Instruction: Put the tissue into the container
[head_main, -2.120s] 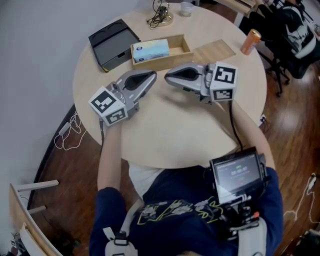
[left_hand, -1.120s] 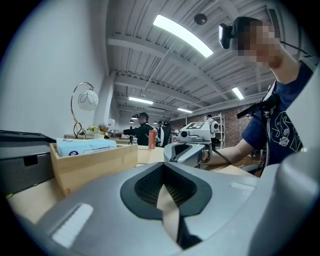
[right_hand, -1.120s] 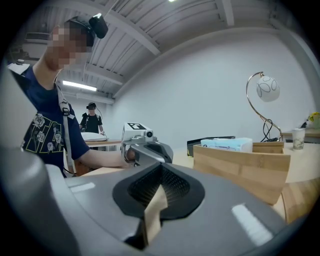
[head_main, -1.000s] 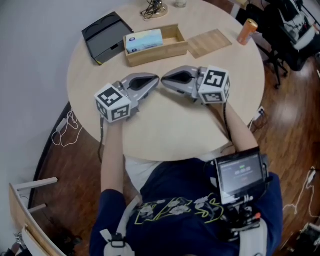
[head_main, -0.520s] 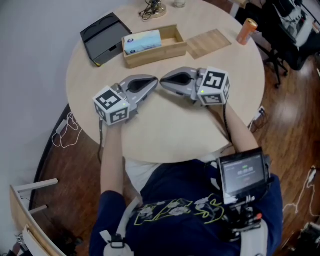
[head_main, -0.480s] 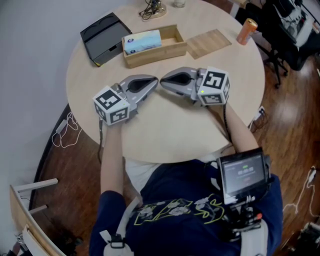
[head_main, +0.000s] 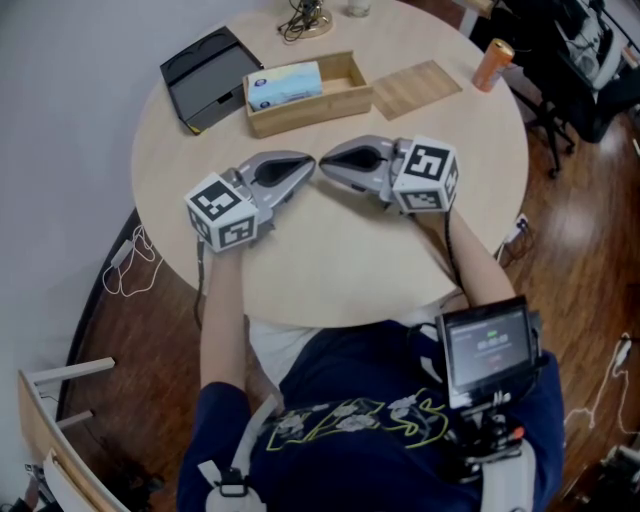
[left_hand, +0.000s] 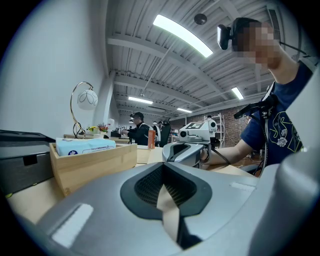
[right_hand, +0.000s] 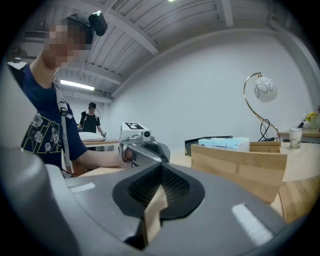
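Observation:
A light-blue tissue pack (head_main: 286, 82) lies in the left half of an open wooden box (head_main: 358, 97) at the far side of the round table (head_main: 330, 270). The same pack (left_hand: 84, 146) shows in its box (left_hand: 95, 166) at the left of the left gripper view, and the pack (right_hand: 224, 143) in the box (right_hand: 245, 170) at the right of the right gripper view. My left gripper (head_main: 308, 168) and right gripper (head_main: 326, 160) rest on the table nearer me, tips almost touching, both shut and holding nothing.
A black tray (head_main: 207, 77) sits left of the box, a flat wooden lid (head_main: 424, 87) right of it. An orange can (head_main: 492, 62) stands near the right edge. A lamp base with cables (head_main: 307, 18) and a cup are at the far edge.
The view has shifted a little since two seconds ago. Over the last second both grippers have stayed still on the table.

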